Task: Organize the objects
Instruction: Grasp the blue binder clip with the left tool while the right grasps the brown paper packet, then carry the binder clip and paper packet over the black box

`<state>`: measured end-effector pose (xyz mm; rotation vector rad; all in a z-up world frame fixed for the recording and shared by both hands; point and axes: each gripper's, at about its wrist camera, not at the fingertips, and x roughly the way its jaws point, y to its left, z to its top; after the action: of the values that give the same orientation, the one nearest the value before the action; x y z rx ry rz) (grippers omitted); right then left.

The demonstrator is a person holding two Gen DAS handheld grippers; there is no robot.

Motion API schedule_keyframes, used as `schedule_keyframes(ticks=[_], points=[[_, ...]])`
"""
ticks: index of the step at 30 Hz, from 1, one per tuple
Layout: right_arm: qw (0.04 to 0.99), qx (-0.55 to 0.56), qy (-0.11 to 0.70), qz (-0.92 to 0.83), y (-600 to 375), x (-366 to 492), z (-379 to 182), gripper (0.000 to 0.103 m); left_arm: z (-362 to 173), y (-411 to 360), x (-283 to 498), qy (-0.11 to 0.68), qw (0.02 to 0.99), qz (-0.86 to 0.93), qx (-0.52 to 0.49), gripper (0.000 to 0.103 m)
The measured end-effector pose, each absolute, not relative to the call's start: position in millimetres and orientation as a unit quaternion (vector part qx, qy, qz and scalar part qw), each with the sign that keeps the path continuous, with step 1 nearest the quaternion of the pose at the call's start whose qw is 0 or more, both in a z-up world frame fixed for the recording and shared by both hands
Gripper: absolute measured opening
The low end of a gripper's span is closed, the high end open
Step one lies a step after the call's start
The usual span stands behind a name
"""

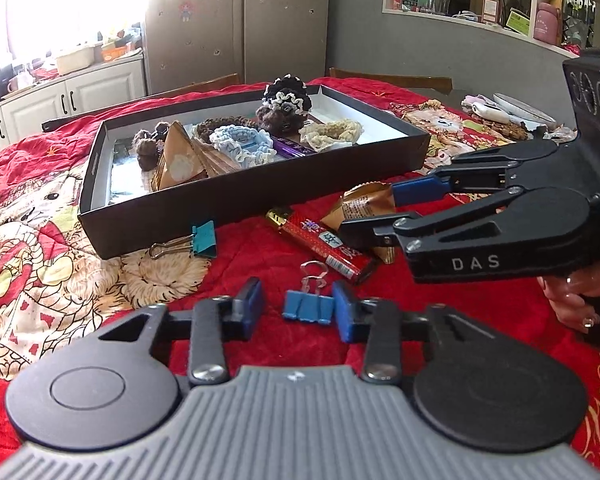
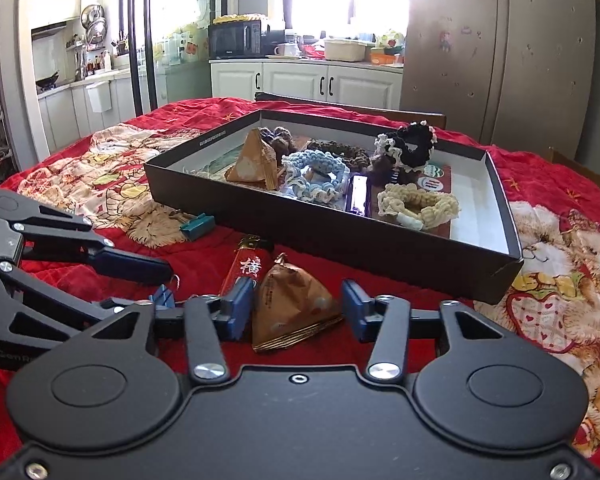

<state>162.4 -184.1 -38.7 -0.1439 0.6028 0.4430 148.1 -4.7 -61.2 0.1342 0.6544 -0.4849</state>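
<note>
A black shallow box (image 1: 240,196) (image 2: 380,248) on the red cloth holds crochet scrunchies and a gold triangular packet. My left gripper (image 1: 298,312) is open around a blue binder clip (image 1: 308,310) lying on the cloth. My right gripper (image 2: 298,308) is open around a gold-brown triangular packet (image 2: 296,304); it also shows in the left wrist view (image 1: 364,210), with the right gripper (image 1: 374,210) coming in from the right. A red lighter (image 1: 324,246) (image 2: 246,266) lies between them. A teal binder clip (image 1: 202,238) (image 2: 198,226) lies by the box front.
The red cartoon-print cloth (image 1: 40,264) covers the table. Small clutter (image 1: 500,112) sits at the table's far right. Kitchen cabinets (image 2: 300,80) and a fridge (image 2: 500,60) stand behind.
</note>
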Motion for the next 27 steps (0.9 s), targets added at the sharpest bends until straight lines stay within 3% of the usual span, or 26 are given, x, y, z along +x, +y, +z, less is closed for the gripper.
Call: schedule_keyframes(ticks=[1,15,27], points=[[0.928,-0.069,0.295,0.214,-185,163,-39,0.041,-61,-5,148,0.319,0.915,-0.238,0.064,0.028],[0.930,-0.077,0.288,0.214,-183,159,-39,0.031,-58,-7,145,0.318,0.915,-0.239,0.065,0.028],[0.931,-0.074,0.275,0.226,-182,148,-29,0.029,-43,1,144,0.320,0.919,-0.227,0.042,0.028]])
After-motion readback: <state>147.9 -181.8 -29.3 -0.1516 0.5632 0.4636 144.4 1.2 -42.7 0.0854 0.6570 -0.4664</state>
